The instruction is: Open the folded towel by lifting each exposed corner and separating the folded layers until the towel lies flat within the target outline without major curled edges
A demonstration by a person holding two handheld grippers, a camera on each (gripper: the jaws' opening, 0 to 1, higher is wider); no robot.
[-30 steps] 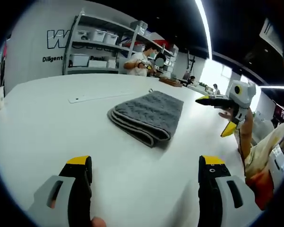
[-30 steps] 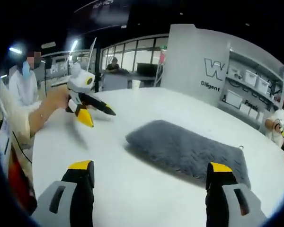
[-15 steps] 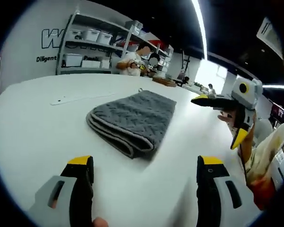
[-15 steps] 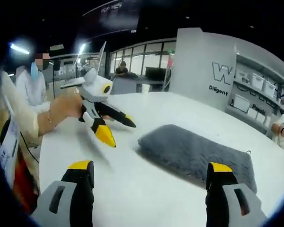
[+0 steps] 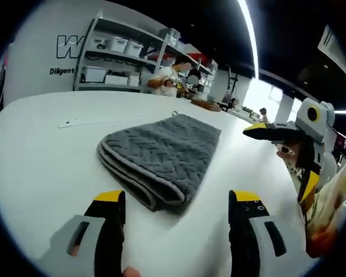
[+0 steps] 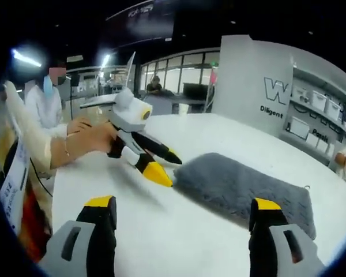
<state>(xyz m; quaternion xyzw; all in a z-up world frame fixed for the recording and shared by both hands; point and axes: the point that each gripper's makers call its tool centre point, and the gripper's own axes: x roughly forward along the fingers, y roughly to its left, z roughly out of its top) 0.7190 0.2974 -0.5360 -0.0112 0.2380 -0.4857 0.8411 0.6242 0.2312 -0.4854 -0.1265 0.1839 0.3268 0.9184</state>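
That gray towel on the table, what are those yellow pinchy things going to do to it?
A person holds a pincher tool in each hand. The gray towel lies folded on the white table; nobody has opened it yet. The left gripper is open, just in front of the towel's folded edge. The right gripper is open too, at the towel's other side. Neither one touches it. Their job is to unfold it flat.

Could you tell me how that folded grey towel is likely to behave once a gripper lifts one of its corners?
The towel looks soft and thick, so a lifted corner would probably droop rather than hold its shape. Its stacked layers at the fold may peel apart unevenly. The textured weave should give the left gripper decent grip.
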